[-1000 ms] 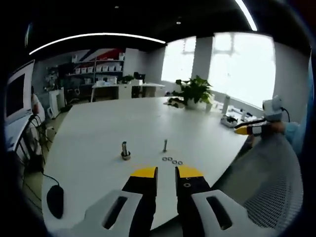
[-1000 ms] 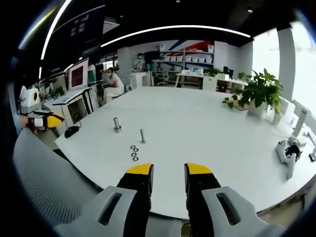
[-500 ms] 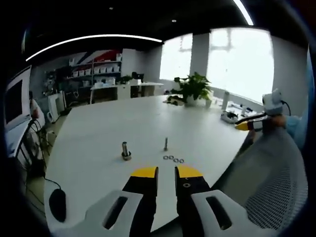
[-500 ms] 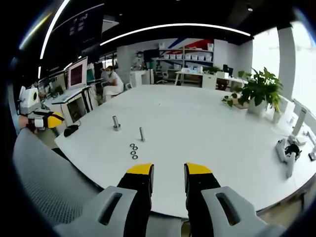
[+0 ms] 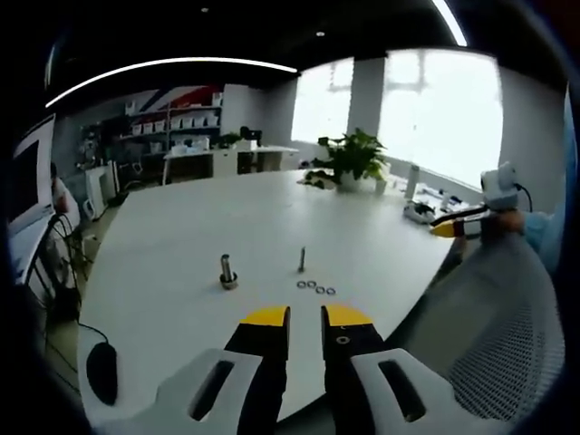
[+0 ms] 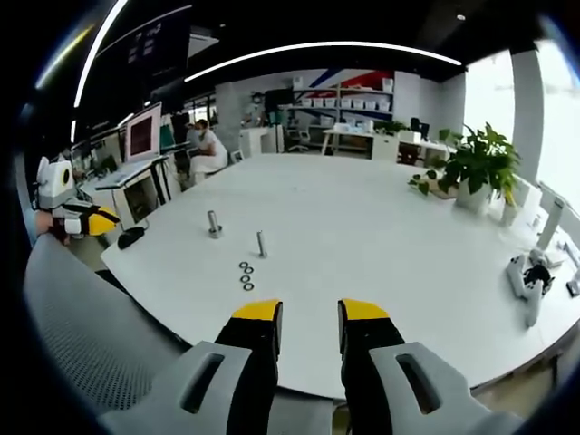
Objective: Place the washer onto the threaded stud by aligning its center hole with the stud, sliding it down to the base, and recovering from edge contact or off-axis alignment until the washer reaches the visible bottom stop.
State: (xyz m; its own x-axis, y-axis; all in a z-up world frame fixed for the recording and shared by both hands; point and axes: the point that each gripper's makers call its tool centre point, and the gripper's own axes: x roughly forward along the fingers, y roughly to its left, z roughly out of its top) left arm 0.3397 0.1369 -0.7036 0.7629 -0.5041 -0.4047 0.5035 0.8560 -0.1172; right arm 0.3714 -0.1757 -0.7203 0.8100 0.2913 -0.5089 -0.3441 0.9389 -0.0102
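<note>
So you're basically at the start line: nothing's been picked up. Your left gripper [image 5: 305, 317] is back off the near edge of the white table [image 5: 181, 236], jaws parted with a narrow empty gap between the yellow tips. Same deal for the right gripper [image 6: 311, 313], a slightly wider gap, holding nothing.

The washers [image 5: 314, 287] lie flat in a short row on the tabletop, four of them as far as I can make out in the left gripper view, just in front of the thin threaded stud [image 5: 302, 259]. In the right gripper view that row [image 6: 246, 275] runs toward you from the stud [image 6: 261, 243]. The stud looks bare from here, no washer on it, though it's too small to be sure about its base. To the left of it stands a thicker bolt [image 5: 227, 271] that seems to have something around its foot; can't tell what.

Everything's left to do: grab one washer, line up the hole over the stud, drop it to the bottom. My guess is the flat washers will be fiddly to pinch off the smooth table.

Off-task stuff: a computer mouse [image 5: 101, 371] near the left edge, a potted plant [image 5: 354, 163] at the far side.
</note>
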